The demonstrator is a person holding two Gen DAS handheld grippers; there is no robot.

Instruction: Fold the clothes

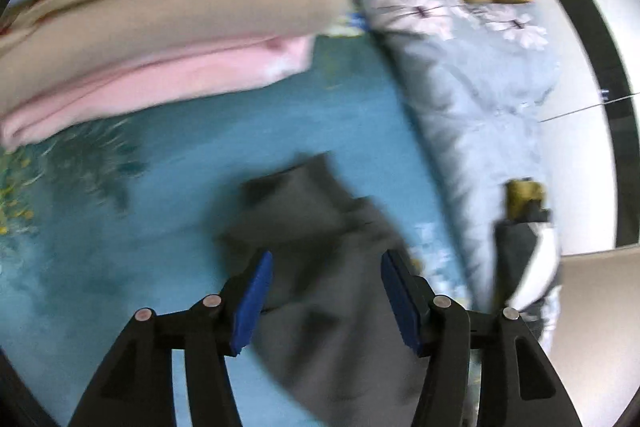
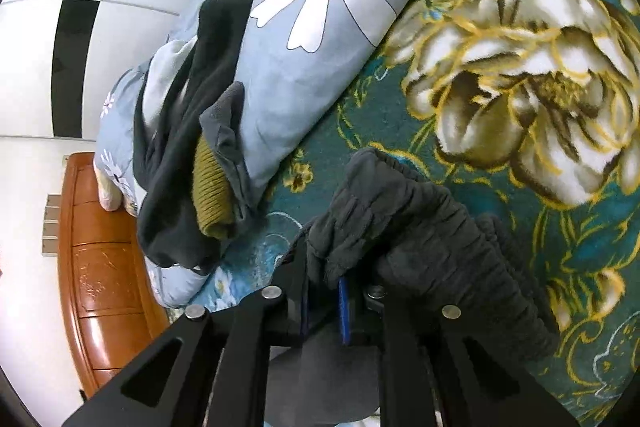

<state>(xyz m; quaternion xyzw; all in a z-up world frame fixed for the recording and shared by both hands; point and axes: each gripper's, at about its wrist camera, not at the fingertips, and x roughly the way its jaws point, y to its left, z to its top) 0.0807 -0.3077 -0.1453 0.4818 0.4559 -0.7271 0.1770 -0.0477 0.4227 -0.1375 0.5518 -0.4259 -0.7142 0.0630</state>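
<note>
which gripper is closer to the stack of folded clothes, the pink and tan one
Left. The left gripper hangs open over the dark grey garment, with the folded stack just beyond on the bedspread. The right gripper is shut on the garment's gathered waistband; the stack is not in its view.

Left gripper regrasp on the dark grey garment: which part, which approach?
Take the free far corner of the dark grey garment, lying flat on the teal blanket. Come from above with the open left gripper, one pad each side of the edge. The right gripper already pinches the gathered waistband.
</note>
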